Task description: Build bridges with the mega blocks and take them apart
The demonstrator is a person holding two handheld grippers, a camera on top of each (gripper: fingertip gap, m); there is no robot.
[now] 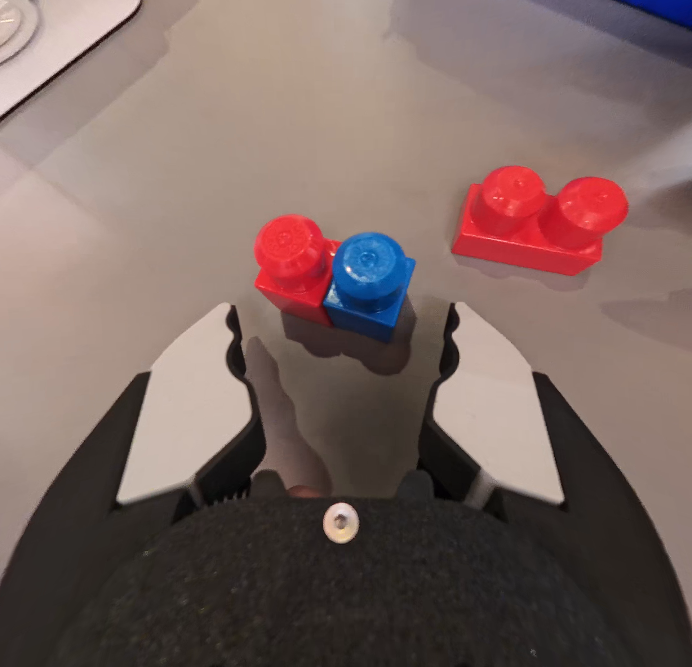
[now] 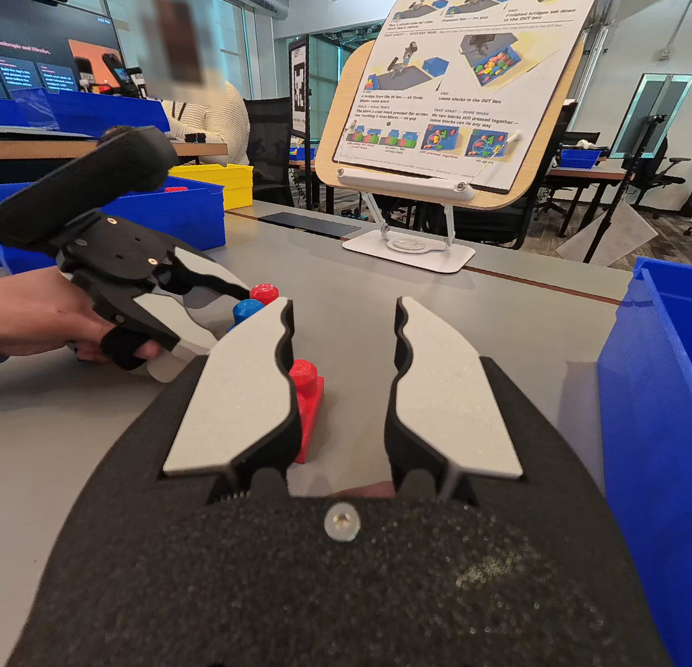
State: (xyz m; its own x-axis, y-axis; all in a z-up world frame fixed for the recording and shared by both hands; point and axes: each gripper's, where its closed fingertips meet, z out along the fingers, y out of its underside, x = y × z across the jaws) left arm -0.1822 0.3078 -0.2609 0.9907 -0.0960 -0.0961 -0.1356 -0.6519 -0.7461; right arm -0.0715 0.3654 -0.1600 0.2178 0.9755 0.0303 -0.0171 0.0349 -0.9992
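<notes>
- Three blocks sit on the grey bench: one red single, one blue single, one red double.
- The two singles touch side by side, just past my left claw at 12 o'clock; its jaws gape wide, holding nothing.
- The double lies apart from them at 2 o'clock in the left wrist view.
- My right claw is also spread wide and empty; the double sits between its fingers, hard against the left one.
- Blue bins: one at 3 o'clock, one at 10 o'clock.
</notes>
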